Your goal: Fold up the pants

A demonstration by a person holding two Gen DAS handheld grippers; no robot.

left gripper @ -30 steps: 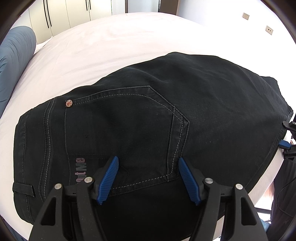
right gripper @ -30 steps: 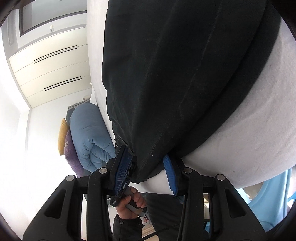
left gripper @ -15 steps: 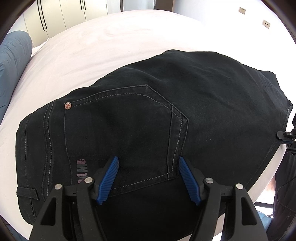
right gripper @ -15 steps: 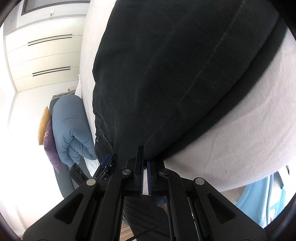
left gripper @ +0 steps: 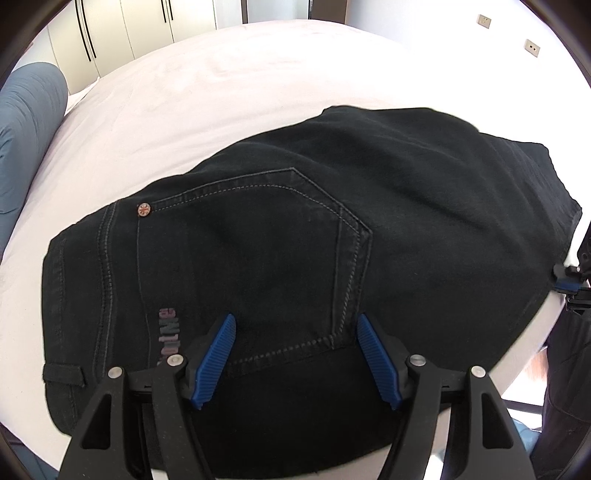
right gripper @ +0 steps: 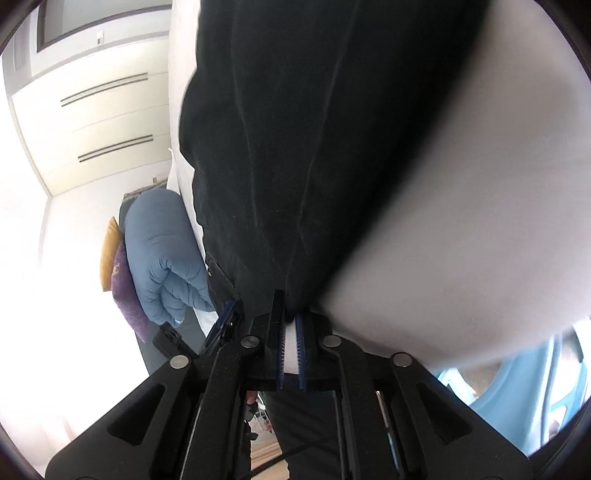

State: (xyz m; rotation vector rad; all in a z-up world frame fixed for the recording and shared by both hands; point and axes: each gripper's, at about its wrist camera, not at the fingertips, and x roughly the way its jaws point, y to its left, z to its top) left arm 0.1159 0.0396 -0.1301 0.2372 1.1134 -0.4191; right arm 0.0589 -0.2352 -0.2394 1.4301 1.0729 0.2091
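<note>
White bed [left gripper: 229, 110], cream wardrobes [left gripper: 122, 29] behind.

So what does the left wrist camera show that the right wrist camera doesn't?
Only the left wrist view shows the back pocket, a copper rivet, a belt loop and the left gripper wide open above the cloth.

Only the right wrist view shows the right gripper nearly closed at the pants' edge, its jaws having just been reopening slightly, plus purple and yellow cushions.

Both show the black pants on the white bed, the blue duvet and the wardrobe doors.
</note>
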